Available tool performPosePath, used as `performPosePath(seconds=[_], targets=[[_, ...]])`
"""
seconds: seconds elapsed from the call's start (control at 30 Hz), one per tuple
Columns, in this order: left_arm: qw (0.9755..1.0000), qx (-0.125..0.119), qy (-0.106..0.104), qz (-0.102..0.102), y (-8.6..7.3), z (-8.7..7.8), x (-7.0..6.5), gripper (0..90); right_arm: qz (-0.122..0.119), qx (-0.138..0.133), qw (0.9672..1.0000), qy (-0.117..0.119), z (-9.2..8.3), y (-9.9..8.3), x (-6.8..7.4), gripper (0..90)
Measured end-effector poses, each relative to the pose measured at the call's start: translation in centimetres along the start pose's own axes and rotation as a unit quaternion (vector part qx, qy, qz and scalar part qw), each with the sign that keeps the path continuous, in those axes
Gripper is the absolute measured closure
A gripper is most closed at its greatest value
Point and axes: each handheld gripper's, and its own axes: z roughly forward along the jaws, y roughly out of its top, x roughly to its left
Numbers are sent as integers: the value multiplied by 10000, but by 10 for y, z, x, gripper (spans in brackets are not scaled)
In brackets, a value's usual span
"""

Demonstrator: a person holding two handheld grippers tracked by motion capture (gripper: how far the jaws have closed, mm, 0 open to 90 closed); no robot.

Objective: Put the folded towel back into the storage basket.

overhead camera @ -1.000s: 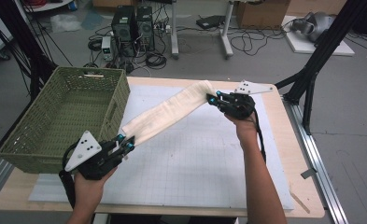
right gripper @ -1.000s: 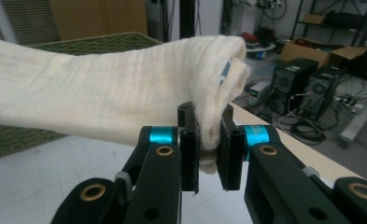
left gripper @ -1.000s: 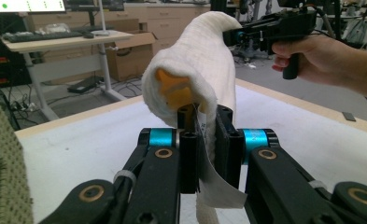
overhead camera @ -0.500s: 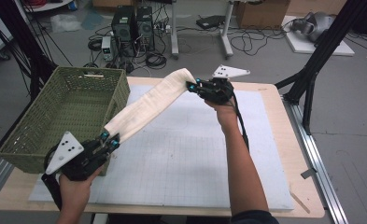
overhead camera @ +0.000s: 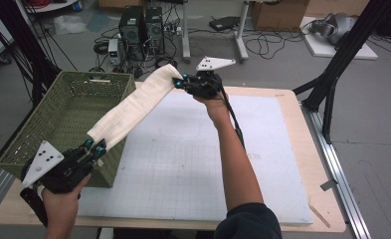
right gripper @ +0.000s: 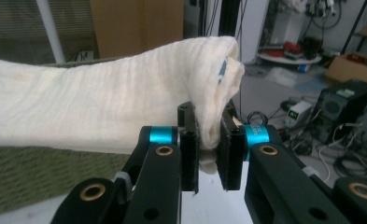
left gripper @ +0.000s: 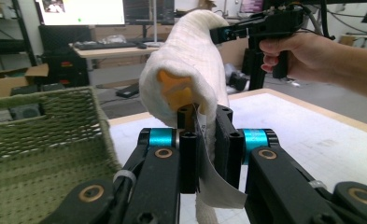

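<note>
So the cream towel [overhead camera: 133, 102] is folded into a long strip and strung up in the air between my two grippers, sagging a little in the middle, with its lower end just over the near right corner of the green woven basket [overhead camera: 58, 117] and its upper end out past the basket's far right corner. In the high view it runs diagonally from lower left to upper right, and none of it looks like it's touching the table. My left gripper [overhead camera: 94, 147] has the low end, jaws clamped tight on the cloth; in the left gripper view the fabric is pinched between the two black jaws, a loose flap hangs below them and the rest bunches up above, with something orange-yellow peeking out of the fold. My right gripper [overhead camera: 179, 82] has the high end, also clenched on the towel, and in the right gripper view the folded edge is squeezed between the jaws while the strip runs off to the left. From the left gripper view I can also see the right hand [left gripper: 307, 51] holding its gripper up at the far end of the towel. The basket sits on the left side of the table, partly on the white gridded mat [overhead camera: 193, 164] that covers most of the wooden tabletop [overhead camera: 310, 114]. Beyond the table there are computer towers [overhead camera: 141, 25] and a mess of cables on the floor.
</note>
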Motion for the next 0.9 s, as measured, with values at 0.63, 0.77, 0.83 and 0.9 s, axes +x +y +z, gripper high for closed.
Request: performPosePath(seconds=[0.63,0.77,0.83,0.9], targets=[[9979,-109,581,-274,0,-26,30,816,-149,-119,9991,389,63,27,15,812],[9972,-128,689,-274,0,-30,36,817,-128,-115,9989,427,75,27,16,812],[9968,-104,740,-270,-1,-32,38,817,-119,-72,9989,453,83,28,16,812],[9965,-83,783,-292,-2,-34,41,817,-115,-47,9988,473,91,28,18,812]])
